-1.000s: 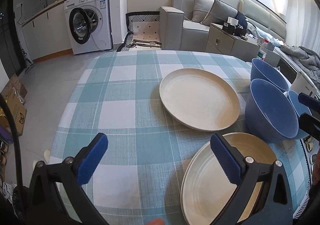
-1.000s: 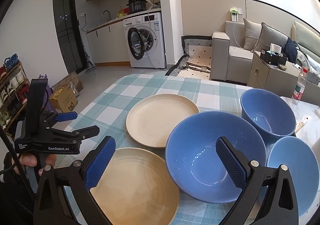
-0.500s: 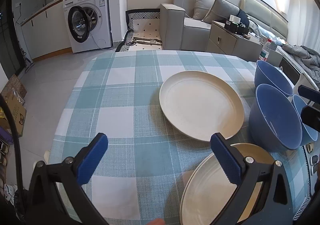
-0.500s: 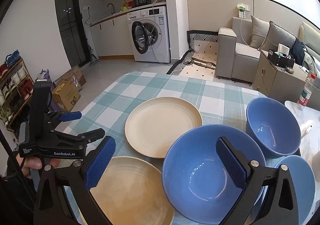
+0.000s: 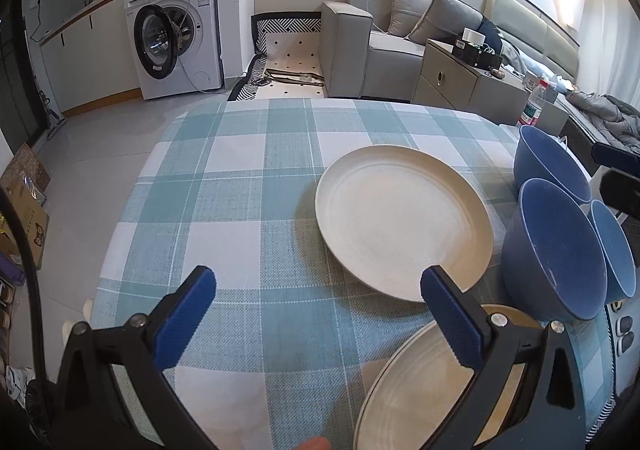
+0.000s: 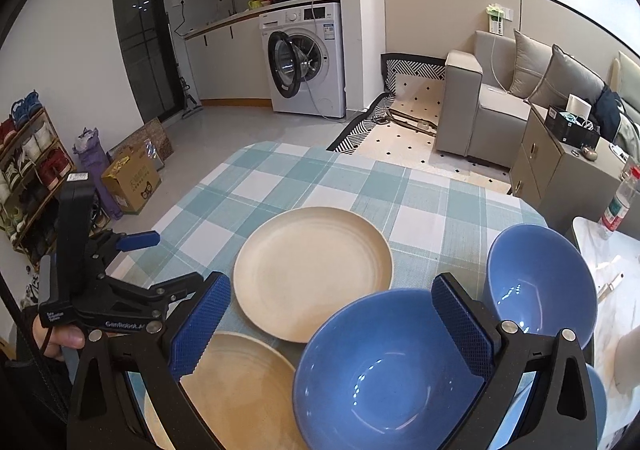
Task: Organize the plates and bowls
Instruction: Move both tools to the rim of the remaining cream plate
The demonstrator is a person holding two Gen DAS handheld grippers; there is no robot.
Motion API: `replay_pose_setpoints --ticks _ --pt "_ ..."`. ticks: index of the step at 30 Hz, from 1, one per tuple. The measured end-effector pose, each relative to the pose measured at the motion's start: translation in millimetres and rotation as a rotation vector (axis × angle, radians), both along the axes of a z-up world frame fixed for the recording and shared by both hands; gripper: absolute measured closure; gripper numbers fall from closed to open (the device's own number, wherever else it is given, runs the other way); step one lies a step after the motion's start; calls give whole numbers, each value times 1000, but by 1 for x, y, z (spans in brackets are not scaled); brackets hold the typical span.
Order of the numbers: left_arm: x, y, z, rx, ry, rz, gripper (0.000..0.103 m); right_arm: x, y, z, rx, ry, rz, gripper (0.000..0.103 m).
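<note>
Two cream plates lie on the checked tablecloth: the far plate (image 5: pixel 402 222) (image 6: pixel 312 272) and the near plate (image 5: pixel 424 390) (image 6: pixel 236 382). Three blue bowls stand to their right: the middle bowl (image 5: pixel 554 258) (image 6: pixel 380 374), the far bowl (image 5: pixel 548 166) (image 6: pixel 536 282) and the near-right bowl (image 5: pixel 614 250), mostly hidden in the right wrist view. My left gripper (image 5: pixel 320 320) hangs open above the cloth, its right finger over the near plate's rim. My right gripper (image 6: pixel 332 324) is open above the middle bowl and the near plate. Neither holds anything.
The tablecloth (image 5: pixel 240 210) ends at the far edge and at the left edge, with floor beyond. A washing machine (image 5: pixel 176 34), a sofa (image 5: pixel 384 46) and a low cabinet (image 5: pixel 460 78) stand beyond the table. A plastic bottle (image 6: pixel 620 198) stands at the right.
Both grippers have risen and pulled back a little, so plates and bowls sit lower and farther in view. Both stay open. The plates and bowls have not moved.
</note>
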State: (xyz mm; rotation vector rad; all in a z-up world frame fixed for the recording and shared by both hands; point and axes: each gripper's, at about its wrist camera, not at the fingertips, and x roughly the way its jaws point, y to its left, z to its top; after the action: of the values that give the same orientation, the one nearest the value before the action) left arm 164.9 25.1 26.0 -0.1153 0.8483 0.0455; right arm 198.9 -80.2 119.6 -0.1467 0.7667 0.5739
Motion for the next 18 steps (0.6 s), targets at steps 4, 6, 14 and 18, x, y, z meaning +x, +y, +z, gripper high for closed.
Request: replay_pose_setpoints --ticks 4,6,14,18 --pt "5 -2 0 7 2 -6 0 16 -2 -1 6 21 -7 1" --pt "7 -2 0 4 5 -8 0 27 -3 -2 -1 38 -20 1" --pt "16 -4 1 -11 5 -13 0 55 4 -9 -78 87 12 1" --pt "19 -3 -1 -24 12 -11 0 67 10 -18 -138 110 45 1"
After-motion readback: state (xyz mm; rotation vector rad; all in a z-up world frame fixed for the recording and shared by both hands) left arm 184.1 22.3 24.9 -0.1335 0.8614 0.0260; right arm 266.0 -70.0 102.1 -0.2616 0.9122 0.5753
